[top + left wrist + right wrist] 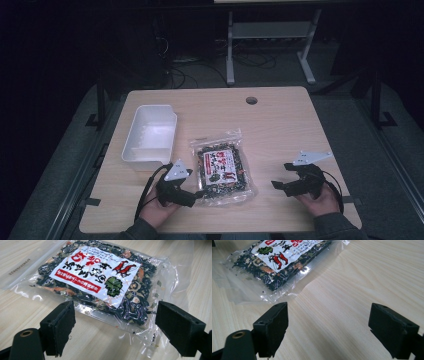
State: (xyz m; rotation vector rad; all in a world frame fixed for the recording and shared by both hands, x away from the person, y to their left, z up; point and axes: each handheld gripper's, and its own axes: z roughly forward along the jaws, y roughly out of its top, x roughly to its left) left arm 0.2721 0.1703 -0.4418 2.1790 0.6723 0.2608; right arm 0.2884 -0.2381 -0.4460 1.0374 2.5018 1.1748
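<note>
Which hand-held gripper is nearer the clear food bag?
Left. The left hand-held gripper sits at the clear food bag's near-left corner, jaws open. The right hand-held gripper rests farther right, apart from it.

Both grippers are chunky black plastic: left gripper (pixel 192 196), right gripper (pixel 278 186). Each has a grey three-cornered plate on top, a black cable trailing off, blocky rectangular jaws, and a brass-looking rivet. Person's got dark grey sleeves (pixel 334 227).
</note>
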